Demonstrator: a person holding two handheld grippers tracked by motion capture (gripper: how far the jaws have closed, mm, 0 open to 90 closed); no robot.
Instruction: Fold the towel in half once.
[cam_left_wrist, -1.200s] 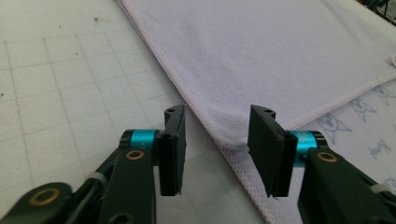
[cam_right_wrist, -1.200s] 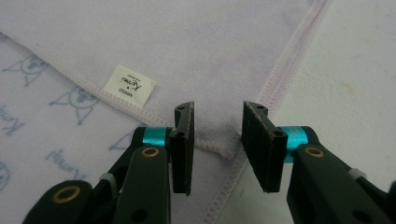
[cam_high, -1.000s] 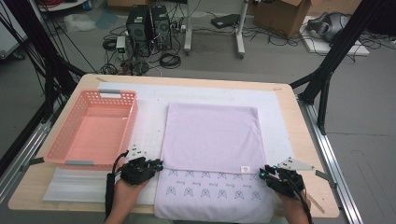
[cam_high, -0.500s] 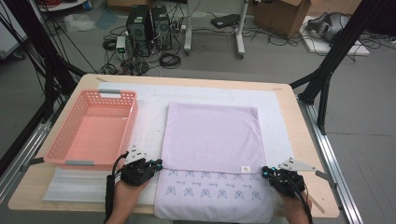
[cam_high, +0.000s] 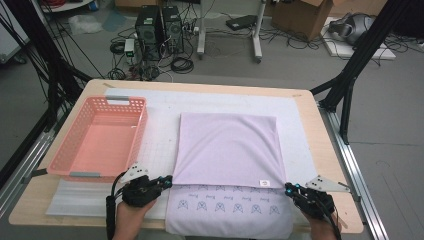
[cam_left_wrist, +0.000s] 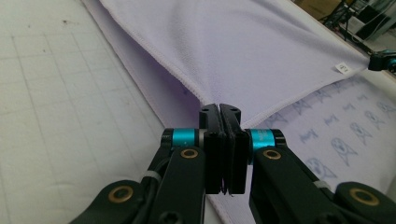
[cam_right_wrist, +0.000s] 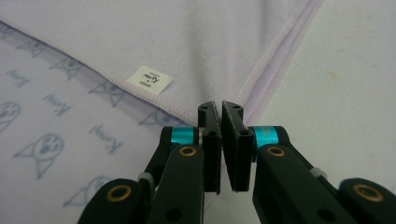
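A lilac towel (cam_high: 227, 145) lies on the mat, its far half folded back over a near strip printed with blue cat faces (cam_high: 230, 207). My left gripper (cam_high: 169, 181) is shut on the folded layer's near-left corner, where the hem (cam_left_wrist: 187, 81) runs into the closed jaws of the left gripper (cam_left_wrist: 219, 108). My right gripper (cam_high: 289, 188) is shut on the near-right corner. In the right gripper view the towel's edge (cam_right_wrist: 275, 46) meets the closed tips of the right gripper (cam_right_wrist: 220, 105), next to a small white label (cam_right_wrist: 149, 79).
A pink plastic basket (cam_high: 125, 99) stands to the left of the towel on a white gridded mat (cam_high: 160, 145). The wooden table edge (cam_high: 330, 165) runs close on the right. Computers and cables sit on the floor beyond the table.
The left gripper has shifted slightly at the towel's near-left corner. The right gripper and the towel look the same.
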